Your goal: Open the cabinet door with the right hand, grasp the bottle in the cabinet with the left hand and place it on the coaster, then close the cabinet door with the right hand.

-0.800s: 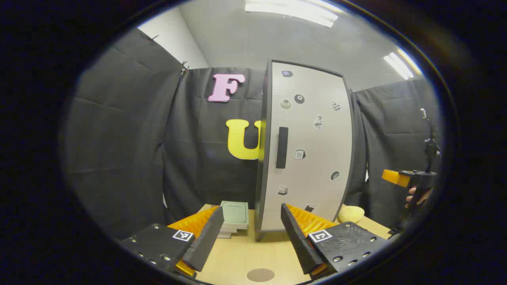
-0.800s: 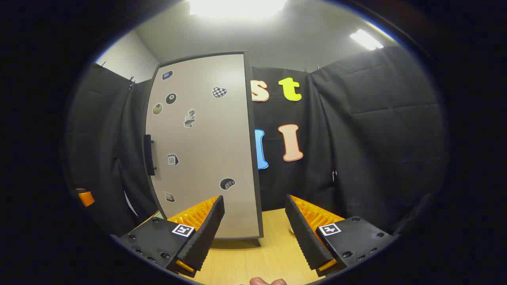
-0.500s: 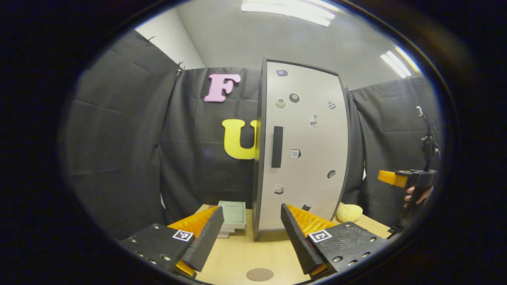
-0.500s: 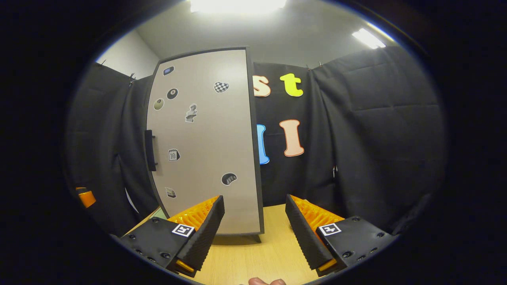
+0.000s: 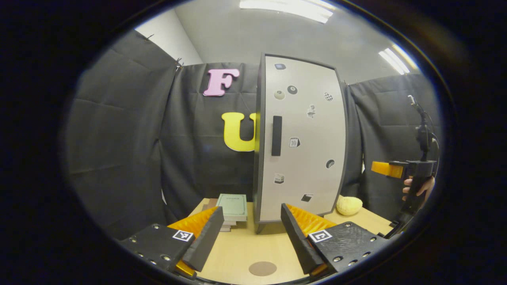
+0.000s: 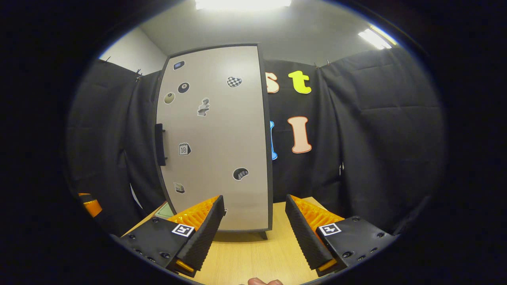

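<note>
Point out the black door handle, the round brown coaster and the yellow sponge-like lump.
Black door handle (image 5: 276, 135), left gripper view: middle of the vertical bar.
Round brown coaster (image 5: 262, 268), left gripper view: centre of the disc on the table.
Yellow sponge-like lump (image 5: 349, 205), left gripper view: its rounded top, right of the cabinet.

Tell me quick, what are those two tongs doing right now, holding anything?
Left tongs: open, holding nothing, above the table.
Right tongs: open, holding nothing, facing the closed cabinet door.
</note>
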A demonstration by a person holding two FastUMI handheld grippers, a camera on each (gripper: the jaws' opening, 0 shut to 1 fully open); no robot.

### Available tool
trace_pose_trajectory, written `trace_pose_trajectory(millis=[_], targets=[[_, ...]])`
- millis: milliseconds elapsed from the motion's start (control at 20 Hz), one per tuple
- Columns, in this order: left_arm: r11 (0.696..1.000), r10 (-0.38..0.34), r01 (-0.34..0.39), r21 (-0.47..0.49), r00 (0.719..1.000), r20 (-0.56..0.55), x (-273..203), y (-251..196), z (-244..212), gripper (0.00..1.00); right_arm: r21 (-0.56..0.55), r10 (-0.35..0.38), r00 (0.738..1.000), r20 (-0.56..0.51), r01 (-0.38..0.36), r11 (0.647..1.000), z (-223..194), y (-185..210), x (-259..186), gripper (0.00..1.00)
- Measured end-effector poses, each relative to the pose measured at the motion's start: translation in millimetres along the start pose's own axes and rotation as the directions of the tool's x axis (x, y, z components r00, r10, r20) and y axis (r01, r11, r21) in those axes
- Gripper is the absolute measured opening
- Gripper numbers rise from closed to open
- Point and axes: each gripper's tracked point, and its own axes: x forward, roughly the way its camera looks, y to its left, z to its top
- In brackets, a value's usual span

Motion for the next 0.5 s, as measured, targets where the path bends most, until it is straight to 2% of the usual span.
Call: trace_pose_trajectory(millis=[200, 250, 350, 400, 450, 500], targets=[[1.0, 0.03, -0.03, 0.001, 1.0, 0.009, -5, 6, -1, 0.89, -0.011, 0.009, 1.0, 0.01, -0.009, 1.0, 7, 6, 2, 0.98], [0.999, 0.035, -0.035, 0.002, 0.999, 0.011, -7, 9, 0, 0.85, -0.016, 0.012, 1.0, 0.009, -0.012, 1.0, 8, 7, 2, 0.98], [0.999, 0.039, -0.039, -0.005, 0.999, 0.014, -15, 12, -2, 0.85, -0.024, 0.022, 1.0, 0.009, -0.022, 0.999, 10, 11, 1, 0.98], [0.999, 0.04, -0.04, -0.01, 0.999, 0.011, -16, 12, -5, 0.89, -0.029, 0.026, 1.0, 0.011, -0.026, 0.999, 12, 11, 1, 0.98], [0.999, 0.043, -0.043, -0.014, 0.999, 0.006, -18, 12, -8, 0.85, -0.033, 0.029, 1.0, 0.012, -0.028, 0.999, 14, 12, 2, 0.98], [0.999, 0.045, -0.045, -0.017, 0.999, 0.0, -16, 11, -11, 0.85, -0.035, 0.032, 0.999, 0.011, -0.031, 0.999, 16, 12, 2, 0.98]])
